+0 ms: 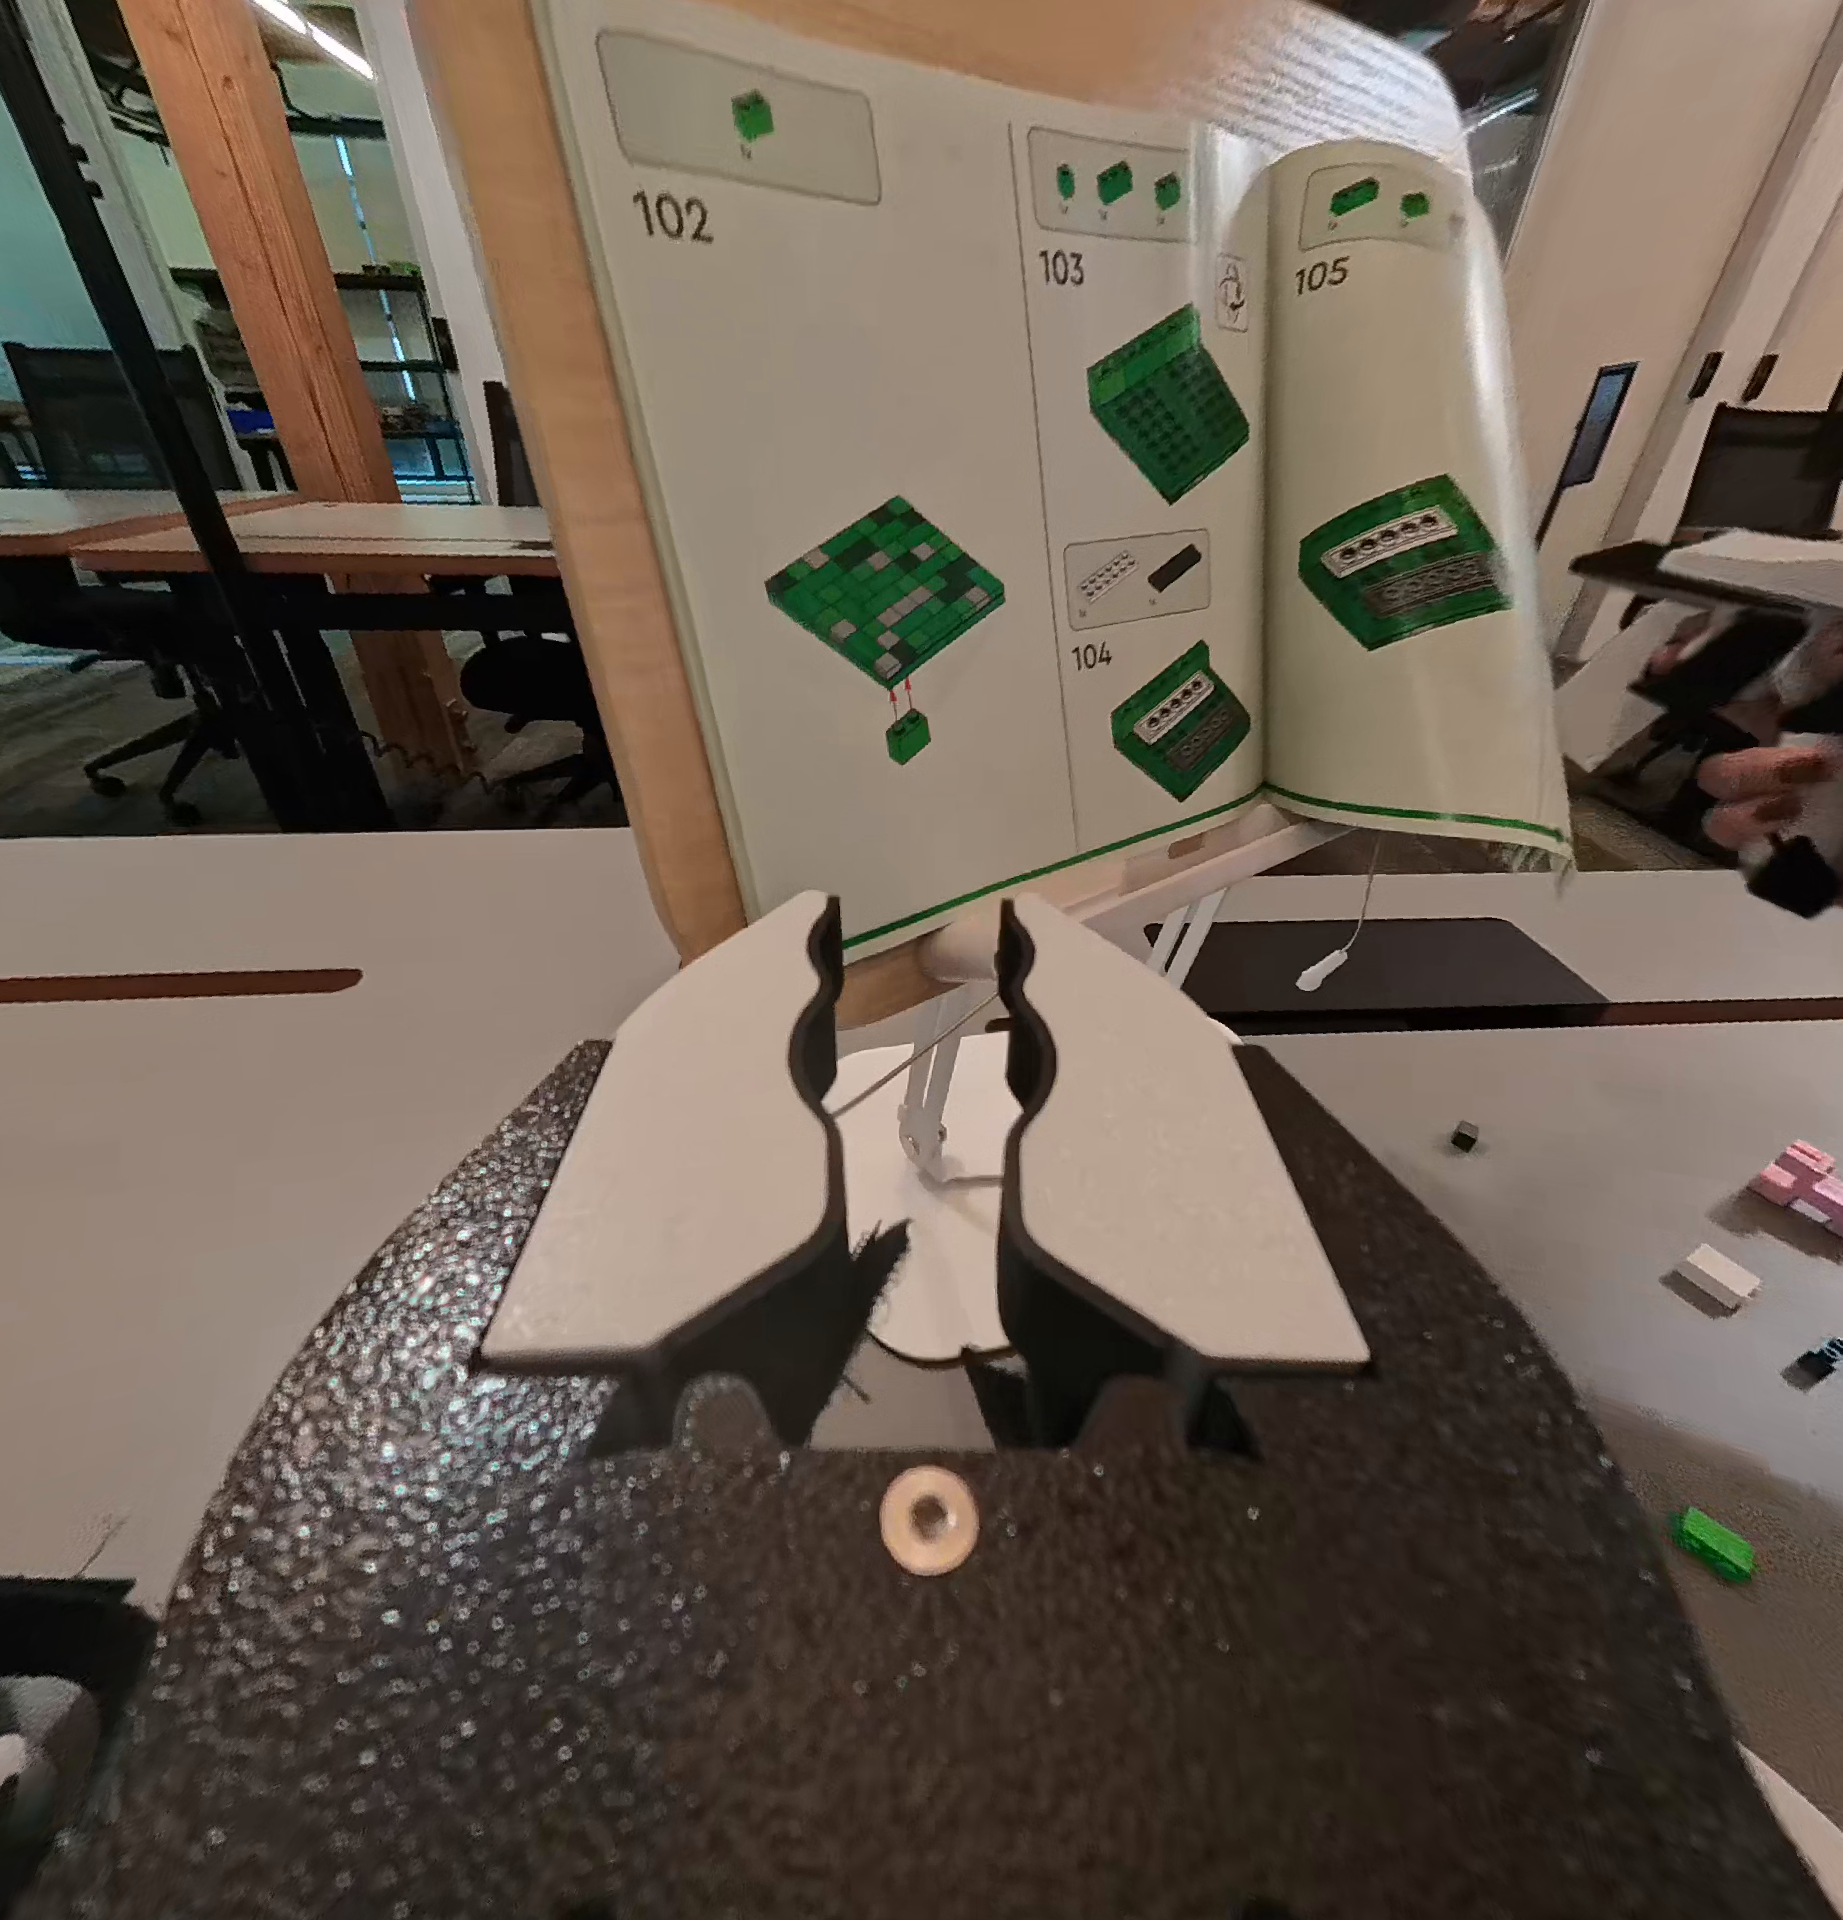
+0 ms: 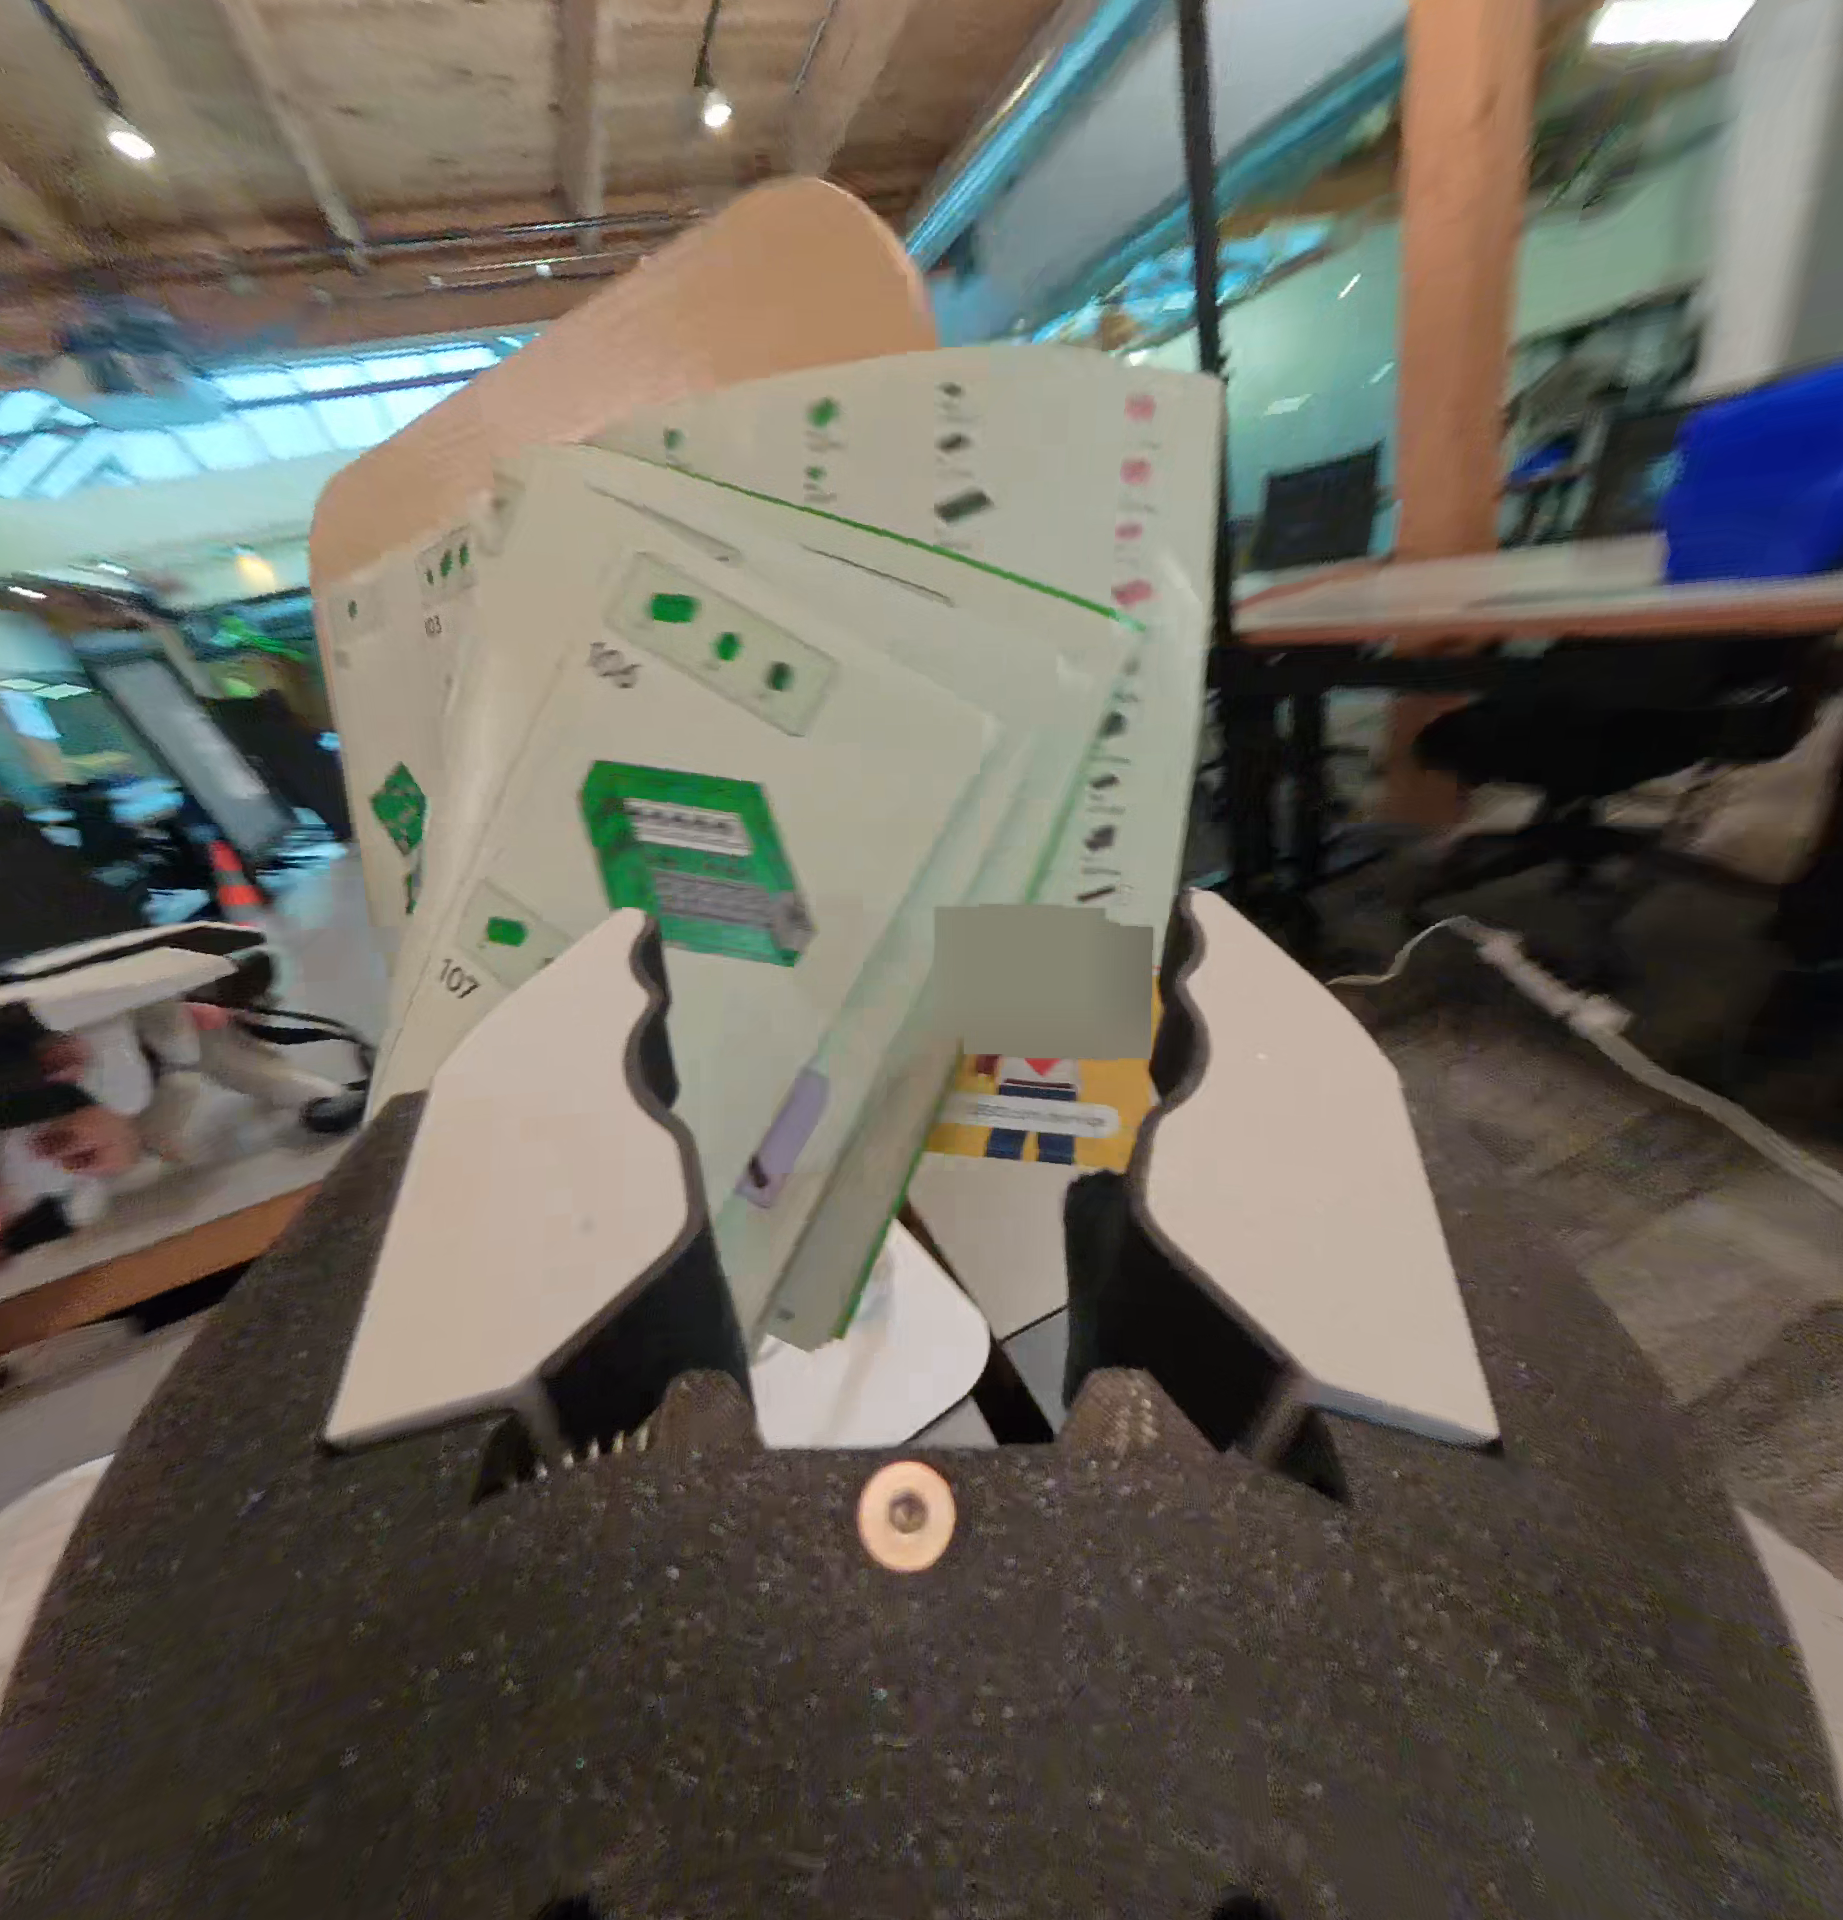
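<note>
My left hand-held gripper (image 1: 919, 925) sits low centre in the left wrist view, jaws parted, nothing between them. It hovers just in front of the foot of a white stand (image 1: 1145, 914) that props a wooden board (image 1: 626, 520) near upright. An instruction booklet (image 1: 896, 436) rests open on that board, tilted back so the pages face me. I judge the stand is there to keep the diagrams readable with both grippers free.

My right hand-held gripper (image 2: 912, 966) is spread wide, centre of the right wrist view. Several loose pages (image 2: 792, 852) fan out between its fingers; the picture is blurred and I cannot tell whether a finger touches the paper. It grips nothing firmly. In the left view a page (image 1: 1405, 499) curls off the board at right of frame, with the right gripper (image 1: 1727, 582) just beside its edge.

Lower right of the left view, small bricks lie scattered on the counter (image 1: 273, 1143): a pink cluster (image 1: 1821, 1205), a white brick (image 1: 1717, 1276), a green brick (image 1: 1715, 1545), and black bits (image 1: 1826, 1363).
</note>
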`<state>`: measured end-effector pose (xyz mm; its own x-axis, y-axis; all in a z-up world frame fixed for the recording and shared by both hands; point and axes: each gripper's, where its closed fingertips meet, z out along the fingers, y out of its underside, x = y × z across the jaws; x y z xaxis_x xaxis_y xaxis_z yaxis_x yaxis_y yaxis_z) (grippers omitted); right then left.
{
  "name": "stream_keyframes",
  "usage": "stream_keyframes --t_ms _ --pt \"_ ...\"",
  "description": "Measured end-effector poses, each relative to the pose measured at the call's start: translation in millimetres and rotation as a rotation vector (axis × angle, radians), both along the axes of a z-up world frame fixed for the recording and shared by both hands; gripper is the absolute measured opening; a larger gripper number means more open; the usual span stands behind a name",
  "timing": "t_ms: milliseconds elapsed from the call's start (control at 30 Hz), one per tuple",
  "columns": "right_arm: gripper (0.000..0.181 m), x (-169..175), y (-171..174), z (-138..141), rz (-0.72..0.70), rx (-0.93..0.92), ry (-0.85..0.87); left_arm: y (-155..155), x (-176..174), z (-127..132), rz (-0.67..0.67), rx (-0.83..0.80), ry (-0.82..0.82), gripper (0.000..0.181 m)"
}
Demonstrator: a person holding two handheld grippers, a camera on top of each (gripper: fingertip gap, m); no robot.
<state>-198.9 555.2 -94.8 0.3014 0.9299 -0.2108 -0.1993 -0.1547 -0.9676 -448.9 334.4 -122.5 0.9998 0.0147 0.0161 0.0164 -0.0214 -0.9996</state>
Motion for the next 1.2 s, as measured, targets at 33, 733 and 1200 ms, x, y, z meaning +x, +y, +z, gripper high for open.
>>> stream_keyframes --t_ms 33,733,1200 --pt "0.096 0.7 9.5 -3.6 0.044 -0.05 0.001 -0.8 0.5 2.1 0.001 0.004 0.01 0.028" --pt "0.054 -137.4 -135.0 85.9 0.196 0.764 -0.504 16.1 -8.2 60.7 0.039 0.052 0.202 0.049" --pt "0.048 -245.6 -117.7 91.3 0.284 0.906 -1.091 14.4 -2.0 40.3 -0.041 0.144 0.108 0.029"
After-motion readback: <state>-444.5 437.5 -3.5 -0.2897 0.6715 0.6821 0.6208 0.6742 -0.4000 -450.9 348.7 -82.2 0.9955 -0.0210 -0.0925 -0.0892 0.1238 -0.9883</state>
